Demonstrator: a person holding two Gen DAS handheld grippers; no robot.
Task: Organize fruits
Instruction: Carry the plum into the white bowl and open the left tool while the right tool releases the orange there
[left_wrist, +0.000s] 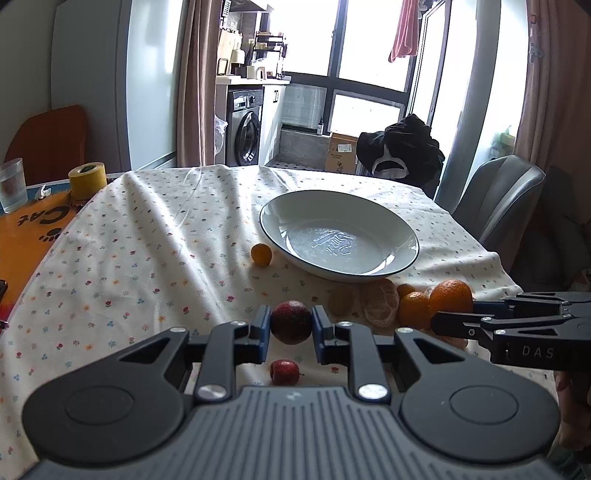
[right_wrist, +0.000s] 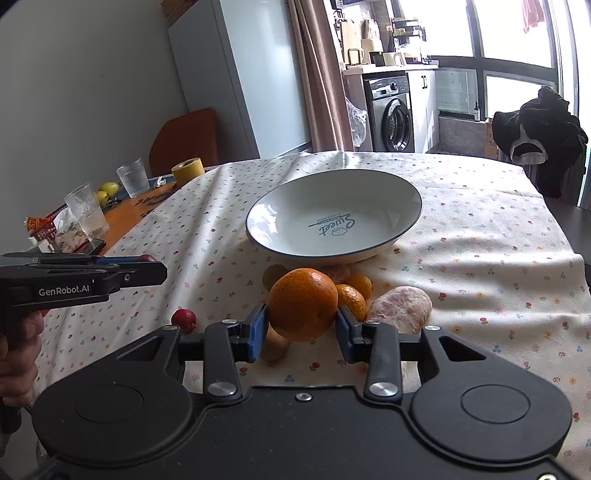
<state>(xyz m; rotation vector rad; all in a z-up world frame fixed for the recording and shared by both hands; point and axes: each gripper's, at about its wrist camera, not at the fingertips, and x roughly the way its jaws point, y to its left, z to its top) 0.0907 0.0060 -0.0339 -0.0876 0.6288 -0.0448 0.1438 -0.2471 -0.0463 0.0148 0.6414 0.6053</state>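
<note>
Your left gripper (left_wrist: 291, 322) has its jaws clamped on a dark red fruit (left_wrist: 291, 321); your right gripper (right_wrist: 302, 321) clamps an orange (right_wrist: 303, 304). Both are held above the floral tabletop (right_wrist: 480, 258), near the empty white bowl (right_wrist: 406, 192).

Landmark: washing machine (right_wrist: 392, 114), against the far wall
Counter clutter (right_wrist: 388, 55): on top of the washing machine, too small to tell apart
Curtain (right_wrist: 321, 74): just left of the washing machine
Cardboard box (left_wrist: 341, 153): on the floor, right of the washing machine
Black garment (right_wrist: 539, 125): over a chair back, further right
Tape roll (right_wrist: 187, 169): yellow, on the bench, left of the washing machine
Drinking glasses (right_wrist: 131, 177): left of the tape roll
Pink cloth (left_wrist: 406, 29): hanging at the window, right and above
</note>
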